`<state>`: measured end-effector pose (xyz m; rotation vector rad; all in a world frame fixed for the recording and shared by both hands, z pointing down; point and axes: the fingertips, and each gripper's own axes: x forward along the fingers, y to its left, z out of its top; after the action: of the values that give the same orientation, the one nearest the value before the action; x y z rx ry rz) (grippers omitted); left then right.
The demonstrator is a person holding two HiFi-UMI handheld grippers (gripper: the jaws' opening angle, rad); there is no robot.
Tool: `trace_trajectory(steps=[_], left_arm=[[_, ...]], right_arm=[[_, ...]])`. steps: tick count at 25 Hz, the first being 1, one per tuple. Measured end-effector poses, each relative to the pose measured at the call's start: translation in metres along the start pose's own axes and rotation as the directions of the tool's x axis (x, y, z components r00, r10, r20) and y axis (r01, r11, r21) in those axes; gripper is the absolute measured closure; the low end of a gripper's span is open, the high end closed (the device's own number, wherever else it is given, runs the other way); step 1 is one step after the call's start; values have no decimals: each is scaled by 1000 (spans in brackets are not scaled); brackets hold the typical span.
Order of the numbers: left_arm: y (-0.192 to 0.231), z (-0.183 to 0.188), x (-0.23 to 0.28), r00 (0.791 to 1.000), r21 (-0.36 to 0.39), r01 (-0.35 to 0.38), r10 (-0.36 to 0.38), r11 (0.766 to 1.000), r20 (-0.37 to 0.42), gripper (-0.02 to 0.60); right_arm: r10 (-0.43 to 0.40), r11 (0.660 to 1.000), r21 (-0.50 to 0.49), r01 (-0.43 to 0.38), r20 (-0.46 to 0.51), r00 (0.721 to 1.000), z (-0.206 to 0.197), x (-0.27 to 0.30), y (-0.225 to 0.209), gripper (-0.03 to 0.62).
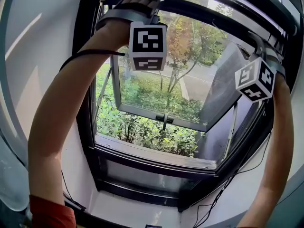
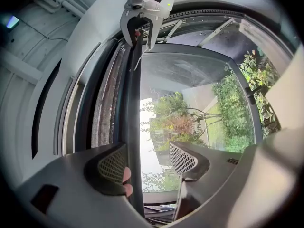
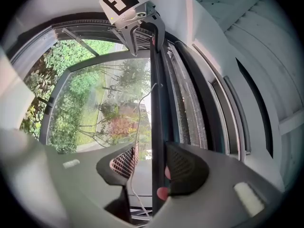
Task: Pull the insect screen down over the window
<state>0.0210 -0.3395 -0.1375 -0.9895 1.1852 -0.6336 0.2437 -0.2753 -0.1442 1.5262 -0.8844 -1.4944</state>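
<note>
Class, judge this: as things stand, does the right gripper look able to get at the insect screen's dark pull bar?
Probably yes: the dark pull bar runs between the right gripper's open jaws; only a thin white cord shares the gap.

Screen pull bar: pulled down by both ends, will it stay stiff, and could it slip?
Probably stiff: the pull bar runs straight through both gripper views. Possibly slippery: its dark surface looks smooth, and the fingers of the left gripper stand open around it.
</note>
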Motion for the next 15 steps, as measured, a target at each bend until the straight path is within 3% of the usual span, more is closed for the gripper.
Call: trace_trajectory(steps=[15], left_arm=[[-25,2,-16,999,-1,50,-50,999,21,311]], right_arm=[[88,996,8,-88,11,996,1,-17,26,418]])
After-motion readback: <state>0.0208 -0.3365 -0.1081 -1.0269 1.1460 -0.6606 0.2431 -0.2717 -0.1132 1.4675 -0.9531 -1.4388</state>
